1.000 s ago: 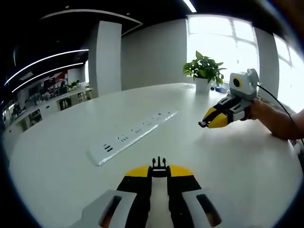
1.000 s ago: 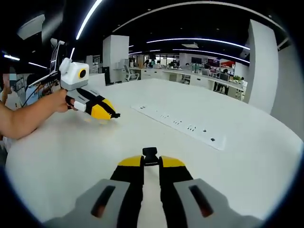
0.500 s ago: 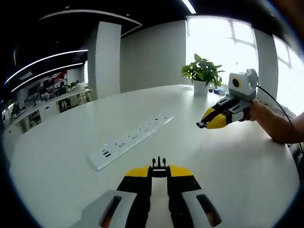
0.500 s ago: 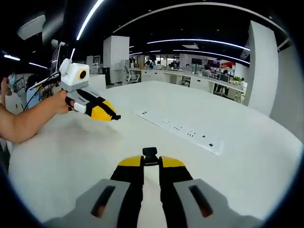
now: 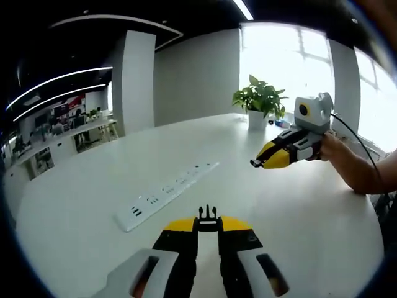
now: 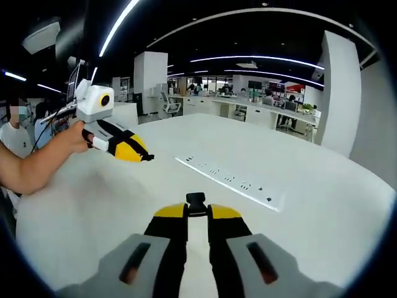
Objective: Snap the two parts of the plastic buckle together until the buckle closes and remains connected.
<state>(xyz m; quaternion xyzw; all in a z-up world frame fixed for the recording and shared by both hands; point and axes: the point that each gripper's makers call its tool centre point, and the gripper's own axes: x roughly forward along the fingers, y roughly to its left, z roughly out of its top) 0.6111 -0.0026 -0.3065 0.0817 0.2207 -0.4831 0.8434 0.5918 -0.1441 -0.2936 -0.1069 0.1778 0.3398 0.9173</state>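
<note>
My left gripper (image 5: 208,226) is shut on a black pronged buckle part (image 5: 208,214) that sticks out past its yellow-tipped jaws, above the white table (image 5: 310,211). My right gripper (image 6: 197,213) is shut on the other black buckle part (image 6: 196,199), a small blocky piece. The two grippers are held well apart. In the left gripper view the right gripper (image 5: 255,162) hovers at the right, held by a hand. In the right gripper view the left gripper (image 6: 147,158) hovers at the left, a small dark piece at its tip.
A long white power strip (image 5: 164,195) lies on the table (image 6: 322,223) between the grippers, also seen as the strip (image 6: 229,182). A potted plant (image 5: 257,100) stands at the table's far edge. A person's forearm (image 6: 37,167) reaches in from the left. Office desks fill the background.
Both views have shifted a little as the hands moved. The right gripper now sits slightly further left and higher in the left gripper view. Both grips are unchanged.
</note>
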